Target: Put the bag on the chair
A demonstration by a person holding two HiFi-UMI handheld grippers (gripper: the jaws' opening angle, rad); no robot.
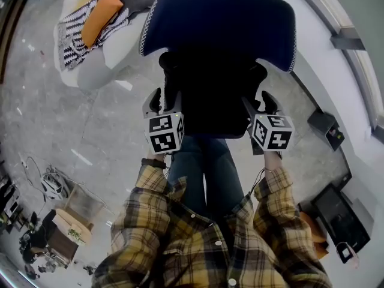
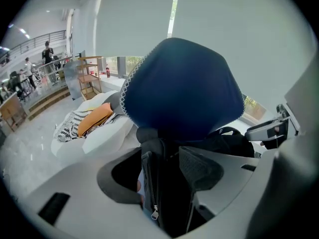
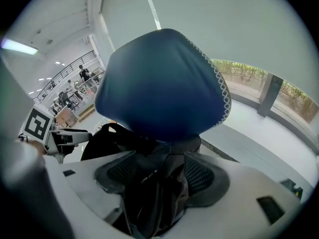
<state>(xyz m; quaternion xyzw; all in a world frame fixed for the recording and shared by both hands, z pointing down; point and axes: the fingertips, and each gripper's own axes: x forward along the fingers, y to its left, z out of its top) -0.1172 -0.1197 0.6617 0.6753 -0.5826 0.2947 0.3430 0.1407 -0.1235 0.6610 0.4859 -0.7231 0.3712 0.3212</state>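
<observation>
Grippers: two were in view, the left gripper (image 1: 165,101) and the right gripper (image 1: 259,104).
Marker cubes (image 1: 165,132): two, one on each gripper.
Bag (image 1: 207,95): one, black, between the two grippers.
Chair (image 1: 222,17): one, navy, just beyond both grippers.
White sofa (image 1: 114,50): one, well beyond the left gripper.
Orange cushion (image 1: 101,14): one, on that sofa.
Striped throw (image 1: 75,35): one, beside the cushion.
Dark boxes (image 1: 327,128): two, on the floor out past the right gripper.
People (image 2: 47,51): at least three, far beyond the left gripper; too small to count surely.
</observation>
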